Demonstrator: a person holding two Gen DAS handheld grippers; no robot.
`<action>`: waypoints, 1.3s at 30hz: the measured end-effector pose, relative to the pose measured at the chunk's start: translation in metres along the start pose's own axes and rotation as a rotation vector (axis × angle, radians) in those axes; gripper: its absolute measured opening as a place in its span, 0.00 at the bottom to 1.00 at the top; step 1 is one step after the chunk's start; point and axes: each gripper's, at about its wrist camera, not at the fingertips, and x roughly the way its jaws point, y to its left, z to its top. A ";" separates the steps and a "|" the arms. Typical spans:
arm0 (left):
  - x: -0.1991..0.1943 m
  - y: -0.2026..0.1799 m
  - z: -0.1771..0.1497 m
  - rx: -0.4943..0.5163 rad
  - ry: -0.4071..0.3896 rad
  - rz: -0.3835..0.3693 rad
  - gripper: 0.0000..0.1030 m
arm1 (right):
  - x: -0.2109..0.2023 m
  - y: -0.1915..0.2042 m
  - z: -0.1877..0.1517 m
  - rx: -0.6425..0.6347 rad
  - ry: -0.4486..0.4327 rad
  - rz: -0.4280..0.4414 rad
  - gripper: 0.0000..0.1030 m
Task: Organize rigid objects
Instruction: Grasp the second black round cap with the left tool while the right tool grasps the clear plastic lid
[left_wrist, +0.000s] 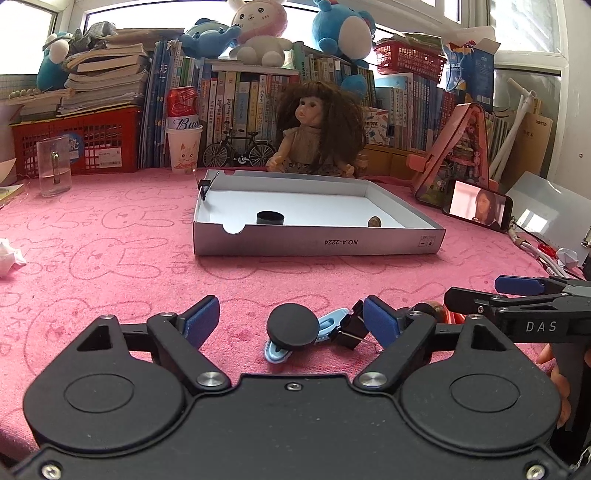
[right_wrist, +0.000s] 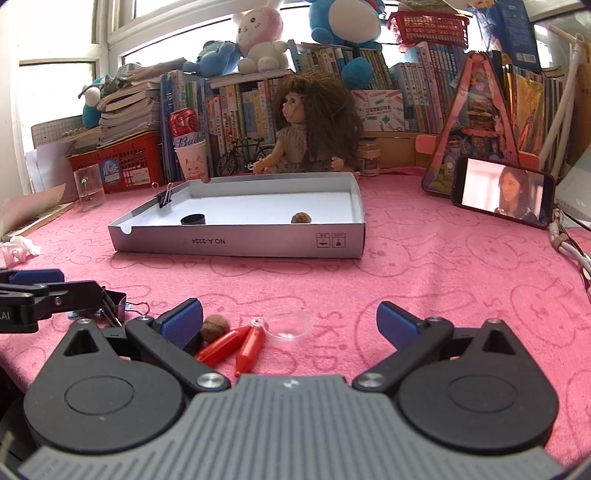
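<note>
A fuzzy pink cloth (right_wrist: 424, 273) with faint rabbit outlines covers the table, and on it sits a smooth matt white cardboard box lid (right_wrist: 240, 245). Nearer than the lid lie glossy red plastic pieces (right_wrist: 236, 343), a clear plastic disc (right_wrist: 290, 325) and a matt black round cap (left_wrist: 293, 329).

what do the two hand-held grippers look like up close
Both are black linkage frames with silver screws and blue finger pads. The left hand-held gripper has a smooth black body; the right hand-held gripper has a ribbed grey one and white lettering "DAS" on its side.
</note>
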 end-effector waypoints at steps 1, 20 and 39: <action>-0.001 0.002 0.000 -0.006 0.001 -0.001 0.73 | -0.001 -0.002 -0.001 0.011 -0.003 0.000 0.99; -0.001 -0.007 -0.006 0.056 0.022 0.015 0.39 | 0.002 0.000 -0.003 0.045 0.013 -0.015 0.46; 0.004 -0.006 0.003 0.031 0.000 0.028 0.29 | -0.002 0.001 0.003 0.047 -0.031 -0.030 0.39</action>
